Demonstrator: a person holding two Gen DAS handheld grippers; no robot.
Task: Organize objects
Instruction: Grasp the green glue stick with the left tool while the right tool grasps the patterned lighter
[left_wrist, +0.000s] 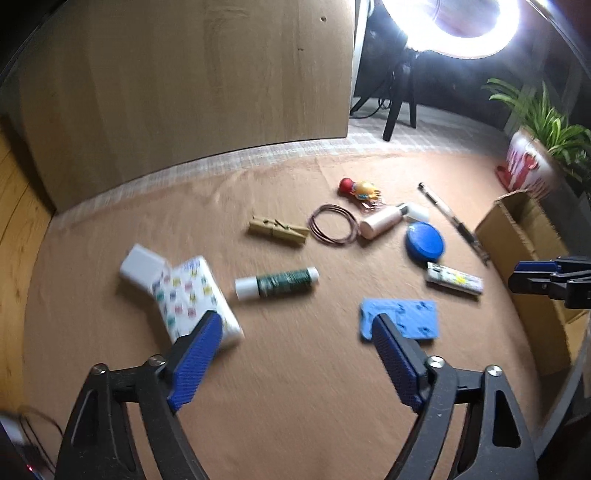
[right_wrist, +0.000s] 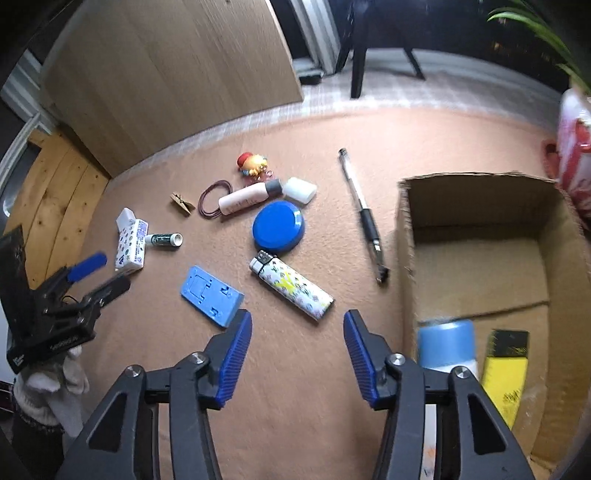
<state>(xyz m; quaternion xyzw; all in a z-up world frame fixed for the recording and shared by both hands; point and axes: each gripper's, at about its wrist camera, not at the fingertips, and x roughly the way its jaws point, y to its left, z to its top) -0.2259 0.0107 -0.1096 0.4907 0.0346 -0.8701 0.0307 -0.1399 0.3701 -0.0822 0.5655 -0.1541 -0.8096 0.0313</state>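
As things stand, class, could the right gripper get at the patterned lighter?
Probably yes. The right gripper is open and empty, and the patterned lighter lies flat on the mat just ahead of its fingertips, apart from the blue disc and the pen; nothing sits between.

Both wrist views look down and forward from close above, sharing the cloth (left_wrist: 295, 369); the left seems motion-blurred.

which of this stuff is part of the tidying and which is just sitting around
For the job: brown cardboard box, patterned white lighter, round blue lid, black-grip clear pen, light blue foam block.

Just around: white ring lamp, green potted plant, wooden panel.
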